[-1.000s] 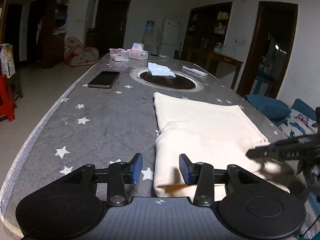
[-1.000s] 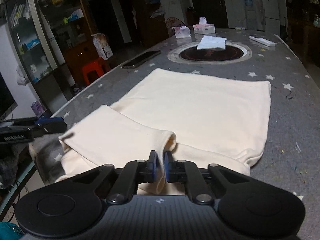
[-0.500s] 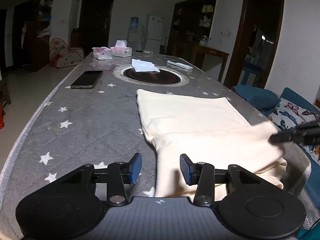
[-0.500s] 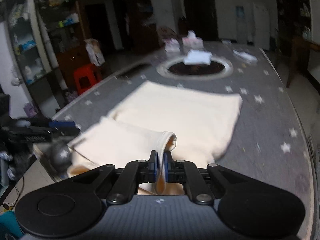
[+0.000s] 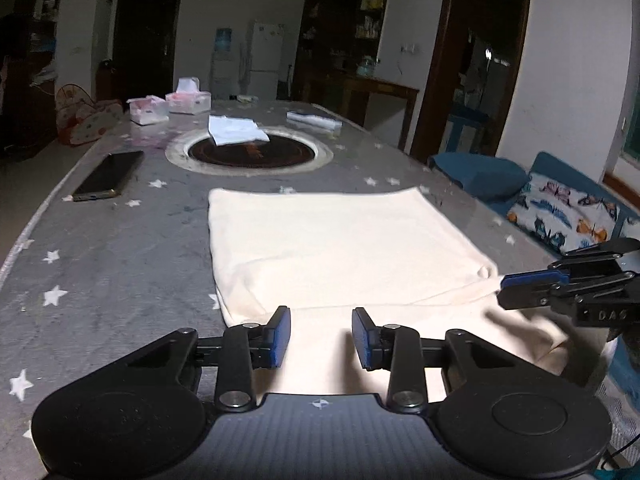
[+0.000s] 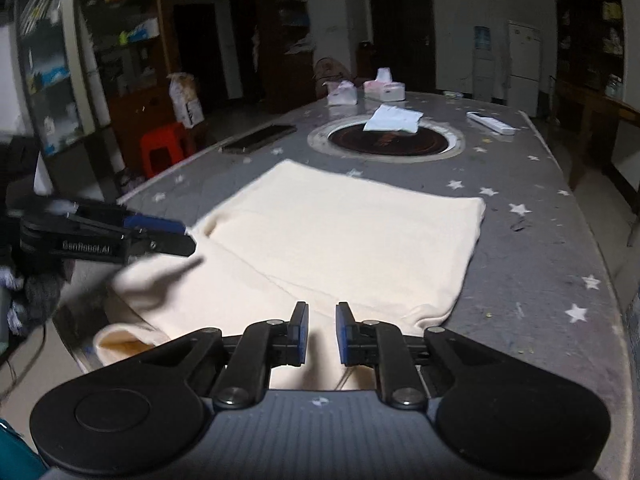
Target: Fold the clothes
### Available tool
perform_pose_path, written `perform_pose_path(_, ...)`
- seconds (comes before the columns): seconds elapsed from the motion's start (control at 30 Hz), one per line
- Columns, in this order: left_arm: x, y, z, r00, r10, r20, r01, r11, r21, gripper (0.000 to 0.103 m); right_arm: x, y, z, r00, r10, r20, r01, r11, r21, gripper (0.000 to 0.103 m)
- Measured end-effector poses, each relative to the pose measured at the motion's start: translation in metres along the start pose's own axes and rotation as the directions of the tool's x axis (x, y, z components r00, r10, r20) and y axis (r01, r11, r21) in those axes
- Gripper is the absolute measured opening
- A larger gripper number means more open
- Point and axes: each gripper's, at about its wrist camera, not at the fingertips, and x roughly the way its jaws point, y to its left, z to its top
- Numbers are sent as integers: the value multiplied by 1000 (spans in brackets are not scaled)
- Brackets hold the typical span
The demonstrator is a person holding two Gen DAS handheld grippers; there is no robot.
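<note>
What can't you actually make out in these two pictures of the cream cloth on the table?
- Near edge of the cream garment: left wrist view, hidden behind the left gripper.
- Same edge in the right wrist view, covered by the right gripper.
- Smartphone screen: too dark.
- Tissue boxes: print too small.
- What garment it is: folded, unclear.

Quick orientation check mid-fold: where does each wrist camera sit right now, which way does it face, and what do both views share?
Left wrist: on the left gripper, open, facing along the table over the cream garment; right gripper enters at right.
Right wrist: on the right gripper, open, facing the same way; left gripper enters at left.
Shared: garment, phone, round inset, tissue boxes.
</note>
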Motion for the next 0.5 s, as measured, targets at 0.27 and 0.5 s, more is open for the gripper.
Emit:
perform_pose_path(0.27,-2,1,-5,1000,11,-8,-10,1000,21,35,2,2,-12,1000,5,-28,-6,999,-49,14)
perform_pose_path(0.5,-15,-6,-16,999,40,-16,-38,995,91,35,-6,14,-24,999,25,-34,-29,992,-124,15)
